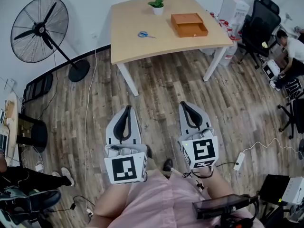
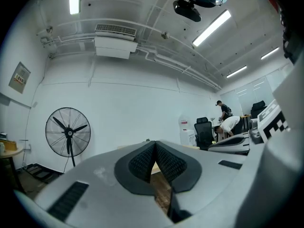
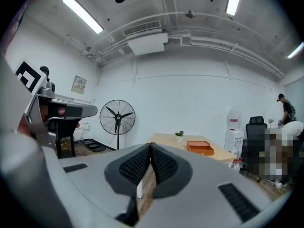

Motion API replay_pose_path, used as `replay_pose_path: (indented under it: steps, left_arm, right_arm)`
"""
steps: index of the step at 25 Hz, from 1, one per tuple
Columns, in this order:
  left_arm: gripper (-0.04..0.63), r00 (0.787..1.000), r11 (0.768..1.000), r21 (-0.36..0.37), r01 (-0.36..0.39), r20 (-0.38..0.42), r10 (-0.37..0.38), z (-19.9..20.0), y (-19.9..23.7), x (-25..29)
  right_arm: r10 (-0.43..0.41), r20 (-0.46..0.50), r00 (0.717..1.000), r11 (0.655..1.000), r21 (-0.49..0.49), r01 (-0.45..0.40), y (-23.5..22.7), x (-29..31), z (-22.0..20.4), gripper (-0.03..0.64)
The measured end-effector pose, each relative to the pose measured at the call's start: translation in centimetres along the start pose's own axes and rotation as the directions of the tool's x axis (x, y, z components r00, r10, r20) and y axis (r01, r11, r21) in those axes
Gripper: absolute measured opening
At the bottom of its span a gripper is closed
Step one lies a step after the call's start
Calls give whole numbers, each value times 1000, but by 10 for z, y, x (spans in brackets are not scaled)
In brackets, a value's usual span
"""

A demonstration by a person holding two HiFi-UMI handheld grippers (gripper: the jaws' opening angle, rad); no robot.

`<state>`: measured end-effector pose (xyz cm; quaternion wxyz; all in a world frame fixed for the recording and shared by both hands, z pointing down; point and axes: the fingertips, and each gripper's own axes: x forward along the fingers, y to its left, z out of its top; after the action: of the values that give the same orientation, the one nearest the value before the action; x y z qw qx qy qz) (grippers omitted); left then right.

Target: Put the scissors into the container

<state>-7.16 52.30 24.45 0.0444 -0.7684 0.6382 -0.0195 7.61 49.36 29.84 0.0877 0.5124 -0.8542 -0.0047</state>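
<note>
Blue-handled scissors (image 1: 145, 34) lie on the light wooden table (image 1: 133, 46), left of centre. An orange open container (image 1: 189, 24) sits on the same table to the right; the right gripper view shows that container (image 3: 200, 147) too. My left gripper (image 1: 125, 109) and right gripper (image 1: 188, 105) are held low over the wooden floor, well short of the table. Both are shut with nothing between their pads. In the left gripper view the pads (image 2: 168, 164) meet at the tip.
A small potted plant (image 1: 157, 5) stands at the table's far edge. A standing fan (image 1: 42, 30) is left of the table. Black office chairs (image 1: 259, 25) and a person are at the right. Cables and a power strip (image 1: 239, 161) lie on the floor.
</note>
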Motion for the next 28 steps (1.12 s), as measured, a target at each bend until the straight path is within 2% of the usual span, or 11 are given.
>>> replay_pose_path:
  steps: [1,3,4,10,15,21,25,28]
  left_arm:
    - [5,1000,1000,0,-2,-5,2,-2,1,4]
    - [5,1000,1000,1,-4,-15,4,-7,7,18]
    - [5,1000,1000,-1,-7,-22,6,-10,11,26]
    - [5,999,1000,-17,-6,-41,6,-33,45,101]
    - [5,998,1000,-12,0,-63,-1,-44,94,176]
    - [5,999,999,-2,37,-5,-37,-32,140,260]
    - [5,998,998,2,57,32,-57,-23,157,294]
    - [5,998,998,3,64,25,-64,-24,166,313]
  right_arm:
    - [10,0,1000,1000,2,-10,0,5,0,5]
    - [30,3,1000,1000,2,-30,-2,21,0,115]
    - [35,4,999,999,2,-35,-5,30,0,130]
    - [32,-21,999,999,6,-32,-25,106,-11,135]
    - [12,-26,1000,1000,-4,-12,-40,189,0,135]
    - [-45,-13,999,999,-15,45,-62,275,24,135]
    - [-69,16,997,997,-24,69,-72,310,45,132]
    - [-77,31,997,996,-37,78,-78,330,57,129]
